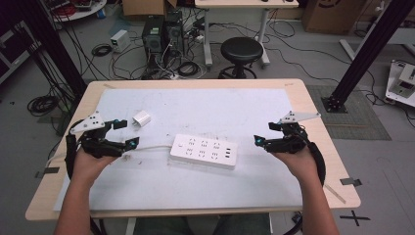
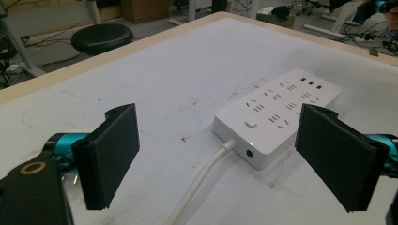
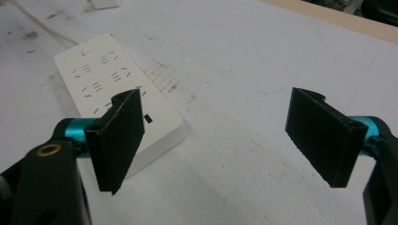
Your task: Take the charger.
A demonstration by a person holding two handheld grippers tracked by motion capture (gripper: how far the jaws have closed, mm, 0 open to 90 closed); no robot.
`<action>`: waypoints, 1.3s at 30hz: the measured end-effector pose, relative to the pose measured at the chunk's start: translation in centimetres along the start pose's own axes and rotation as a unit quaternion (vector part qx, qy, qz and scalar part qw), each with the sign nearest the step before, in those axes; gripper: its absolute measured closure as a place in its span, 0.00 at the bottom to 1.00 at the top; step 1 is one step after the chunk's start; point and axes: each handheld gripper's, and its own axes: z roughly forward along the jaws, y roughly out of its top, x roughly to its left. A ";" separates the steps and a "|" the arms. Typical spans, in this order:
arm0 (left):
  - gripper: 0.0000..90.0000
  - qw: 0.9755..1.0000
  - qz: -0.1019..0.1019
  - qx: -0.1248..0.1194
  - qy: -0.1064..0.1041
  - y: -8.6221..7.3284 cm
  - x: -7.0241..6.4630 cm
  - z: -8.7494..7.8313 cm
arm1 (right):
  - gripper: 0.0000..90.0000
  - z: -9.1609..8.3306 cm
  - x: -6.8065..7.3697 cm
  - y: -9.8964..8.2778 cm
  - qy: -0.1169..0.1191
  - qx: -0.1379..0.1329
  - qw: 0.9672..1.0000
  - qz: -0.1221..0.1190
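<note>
Starting from the bottom of the high view, the left gripper point(image 1: 122, 133) and right gripper point(image 1: 264, 133) are held wide open and empty. Between them, at frame centre, the white rectangular plastic power strip point(image 1: 204, 151) is laid, long axis left-right; the small white plastic charger cube point(image 1: 141, 118) is seen beyond, nearer the left gripper.

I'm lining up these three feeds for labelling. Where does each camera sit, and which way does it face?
High view: above the person's side, looking forward and down on the table; forearms, left tool and right tool show.
Left gripper view: rides the left tool, facing the power strip at its cord end; open jaws show.
Right gripper view: rides the right tool, open jaws show.
All three share the power strip.
</note>
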 end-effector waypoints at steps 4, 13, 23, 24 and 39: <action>0.16 1.000 0.002 0.007 0.007 0.2 0.5 -0.1 | 0.23 -0.1 0.5 0.3 -0.002 -0.004 1.000 -0.009; 0.16 0.998 0.014 0.043 0.036 2.2 2.7 1.4 | 0.22 -0.7 0.9 0.6 -0.001 -0.007 1.000 -0.028; 0.16 0.994 0.006 0.093 0.047 4.7 6.5 5.1 | 0.22 -0.6 0.5 -0.1 0.006 -0.004 0.999 -0.033; 0.16 0.993 0.003 0.103 0.050 4.7 6.9 5.7 | 0.22 -0.5 0.6 -0.1 0.006 -0.004 0.999 -0.035; 0.16 0.980 -0.037 0.184 0.072 0.5 11.1 10.8 | 0.22 0.0 0.8 -1.4 0.006 0.000 0.999 -0.032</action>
